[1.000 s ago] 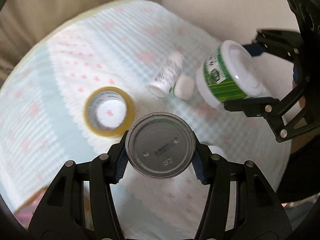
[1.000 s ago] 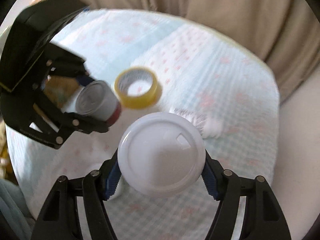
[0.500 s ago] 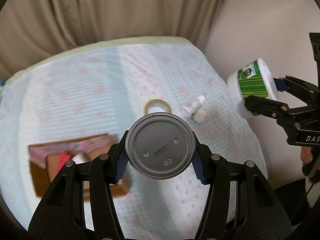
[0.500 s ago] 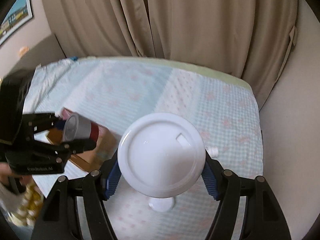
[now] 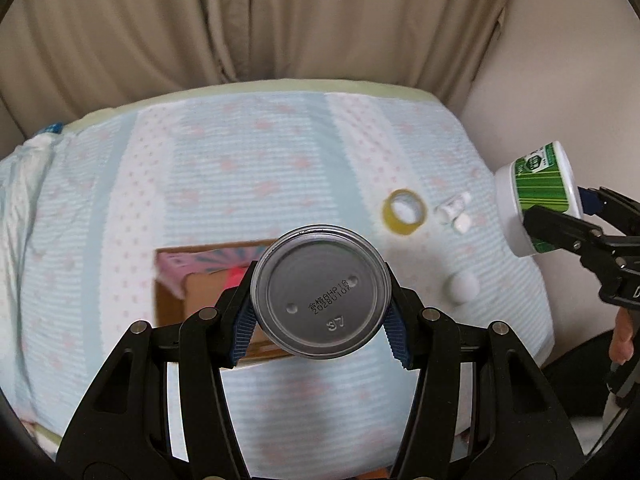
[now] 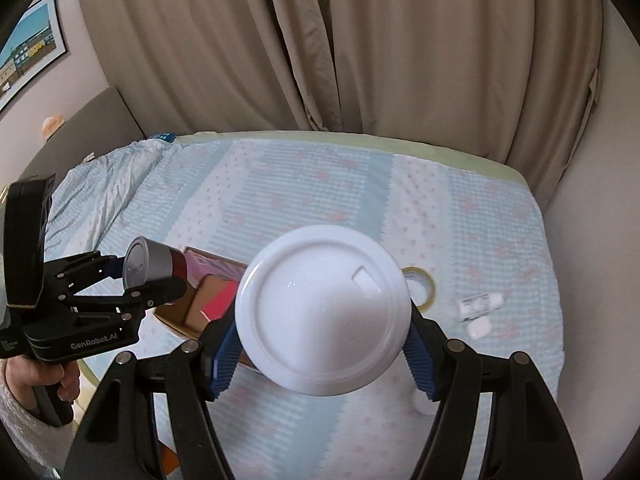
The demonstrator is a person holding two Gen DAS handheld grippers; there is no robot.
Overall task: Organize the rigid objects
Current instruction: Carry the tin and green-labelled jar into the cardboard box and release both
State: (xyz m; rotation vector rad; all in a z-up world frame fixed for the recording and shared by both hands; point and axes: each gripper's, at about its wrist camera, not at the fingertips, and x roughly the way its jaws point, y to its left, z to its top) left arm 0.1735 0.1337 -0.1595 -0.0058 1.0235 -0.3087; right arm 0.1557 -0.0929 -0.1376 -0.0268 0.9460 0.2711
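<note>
Lying beside the cardboard box [image 5: 172, 300]: tape roll [image 5: 403, 212], small bottle [image 6: 478, 303].

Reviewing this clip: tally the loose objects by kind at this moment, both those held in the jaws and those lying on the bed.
Metal can, held in left gripper: 1
White tub with green label, held in right gripper: 1
Yellow tape roll: 1
Small white bottle: 1
Small white caps or lids on the cover: 2 ()
Cardboard box: 1
Total: 7
</note>
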